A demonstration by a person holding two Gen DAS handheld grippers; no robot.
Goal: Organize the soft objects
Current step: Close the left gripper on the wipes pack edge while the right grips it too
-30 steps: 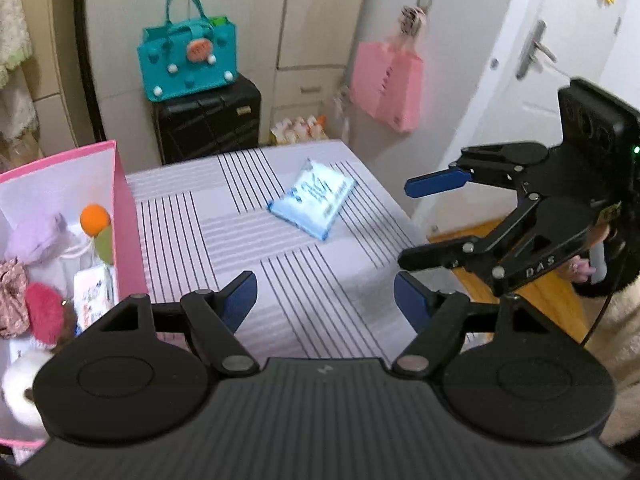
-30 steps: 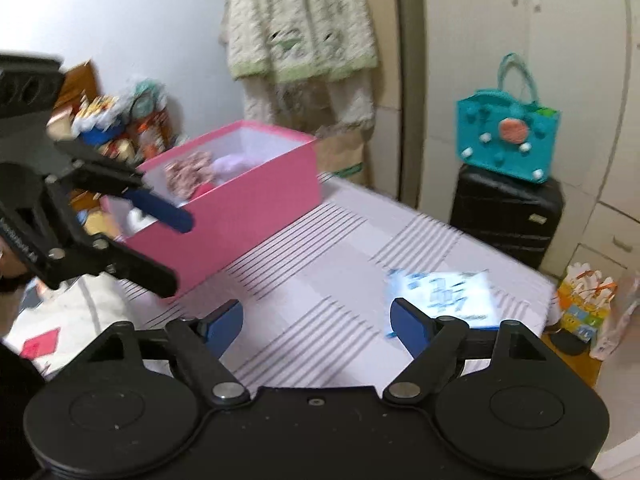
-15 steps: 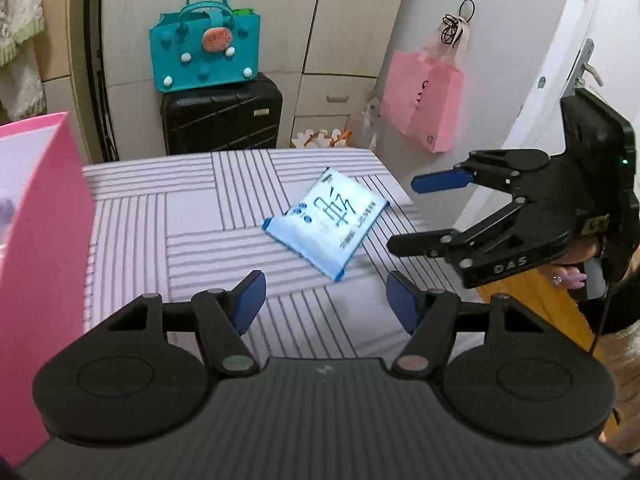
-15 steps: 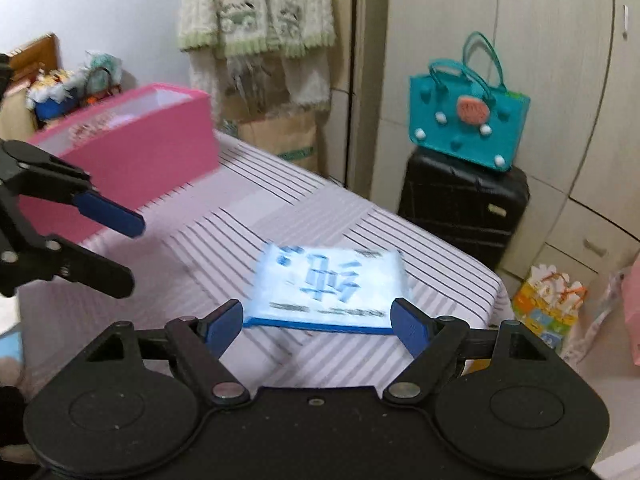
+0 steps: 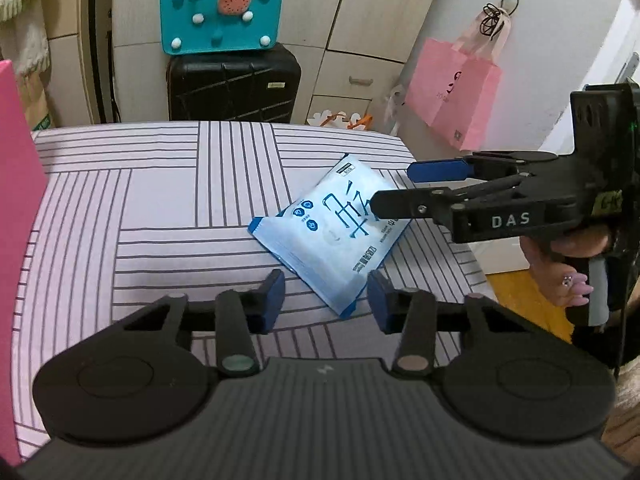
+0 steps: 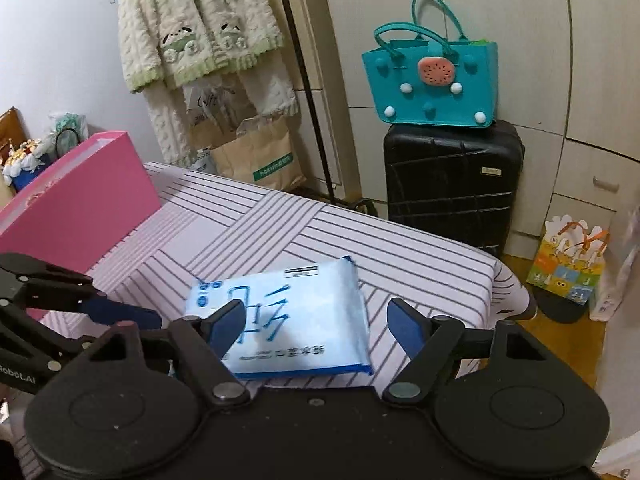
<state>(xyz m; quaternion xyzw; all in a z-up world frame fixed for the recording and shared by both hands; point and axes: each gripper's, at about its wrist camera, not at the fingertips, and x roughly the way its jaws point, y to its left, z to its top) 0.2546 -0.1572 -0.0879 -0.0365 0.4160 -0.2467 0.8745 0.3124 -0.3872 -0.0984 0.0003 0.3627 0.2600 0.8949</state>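
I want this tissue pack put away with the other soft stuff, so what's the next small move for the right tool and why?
Probably lower the right tool and close on the blue tissue pack. It is open with the pack lying flat on the striped table roughly between its fingers, ungripped. The pink box waits to the left.

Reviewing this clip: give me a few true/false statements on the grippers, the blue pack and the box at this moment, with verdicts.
1. The blue pack lies flat on the striped cloth. True.
2. The right gripper is shut on the pack. False: its fingers stand open around it.
3. The left gripper is open and holds nothing. True.
4. The pack is inside the pink box. False: it lies on the cloth, apart from the box.
5. A teal bag sits on the black suitcase. True.
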